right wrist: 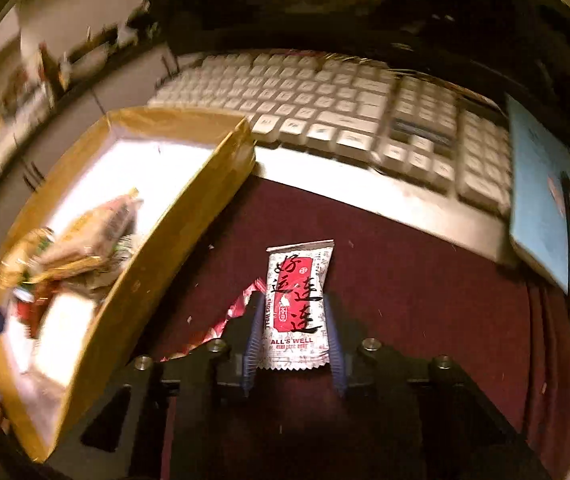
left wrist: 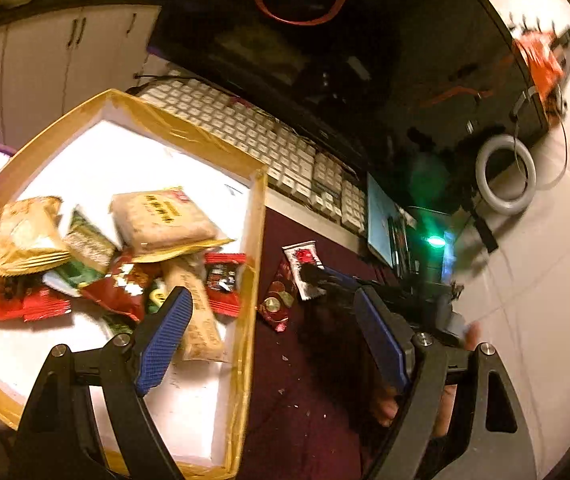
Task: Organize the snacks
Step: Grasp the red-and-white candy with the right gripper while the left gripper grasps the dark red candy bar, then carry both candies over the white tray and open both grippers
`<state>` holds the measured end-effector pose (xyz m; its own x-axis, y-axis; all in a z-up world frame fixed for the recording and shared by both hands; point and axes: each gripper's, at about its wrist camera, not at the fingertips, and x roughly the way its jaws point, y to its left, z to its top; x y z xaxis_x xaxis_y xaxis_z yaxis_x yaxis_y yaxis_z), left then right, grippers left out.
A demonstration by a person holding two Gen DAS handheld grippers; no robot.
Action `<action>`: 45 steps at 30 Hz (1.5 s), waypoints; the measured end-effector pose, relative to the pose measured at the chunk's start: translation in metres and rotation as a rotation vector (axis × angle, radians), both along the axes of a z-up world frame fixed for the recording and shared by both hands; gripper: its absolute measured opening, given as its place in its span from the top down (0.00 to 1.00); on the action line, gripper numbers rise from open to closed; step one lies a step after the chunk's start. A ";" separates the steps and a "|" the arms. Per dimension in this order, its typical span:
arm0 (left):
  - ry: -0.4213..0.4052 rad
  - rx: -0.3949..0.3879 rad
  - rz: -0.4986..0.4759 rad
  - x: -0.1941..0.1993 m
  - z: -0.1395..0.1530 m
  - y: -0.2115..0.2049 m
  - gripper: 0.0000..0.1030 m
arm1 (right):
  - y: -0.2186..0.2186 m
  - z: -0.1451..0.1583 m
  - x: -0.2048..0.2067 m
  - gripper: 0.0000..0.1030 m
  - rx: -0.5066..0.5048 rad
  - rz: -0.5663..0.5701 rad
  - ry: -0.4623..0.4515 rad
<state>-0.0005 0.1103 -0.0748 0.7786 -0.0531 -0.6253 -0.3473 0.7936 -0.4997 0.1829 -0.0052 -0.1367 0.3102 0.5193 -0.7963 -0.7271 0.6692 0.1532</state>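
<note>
Blur smears tray (right wrist: 173,216) snacks; right claw (right wrist: 295,336) pinches white packet (right wrist: 299,300), left claw (left wrist: 273,332) spread.

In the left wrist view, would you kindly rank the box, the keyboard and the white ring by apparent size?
1. box
2. keyboard
3. white ring
The box sits nearest the camera, so its lead may be exaggerated.

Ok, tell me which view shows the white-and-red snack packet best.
The right wrist view: the packet sits centred between the right tool fingers, print readable. The left wrist view shows it small, slanted and partly covered by that tool.
</note>
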 end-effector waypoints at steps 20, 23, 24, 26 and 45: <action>0.460 0.504 -0.394 0.139 -0.060 -0.078 0.54 | -0.129 -0.008 -0.024 0.92 0.317 -0.251 0.047; 0.483 0.504 -0.381 0.142 -0.064 -0.074 0.56 | -0.129 -0.011 -0.024 0.92 0.330 -0.249 0.061; 0.487 0.512 -0.385 0.141 -0.064 -0.075 0.61 | -0.129 -0.012 -0.022 0.92 0.335 -0.245 0.070; 0.480 0.501 -0.383 0.140 -0.064 -0.073 0.80 | -0.129 -0.013 -0.022 0.92 0.341 -0.250 0.070; 0.224 0.329 -0.336 0.065 -0.027 -0.073 0.80 | -0.129 -0.007 -0.029 0.92 0.367 -0.202 0.047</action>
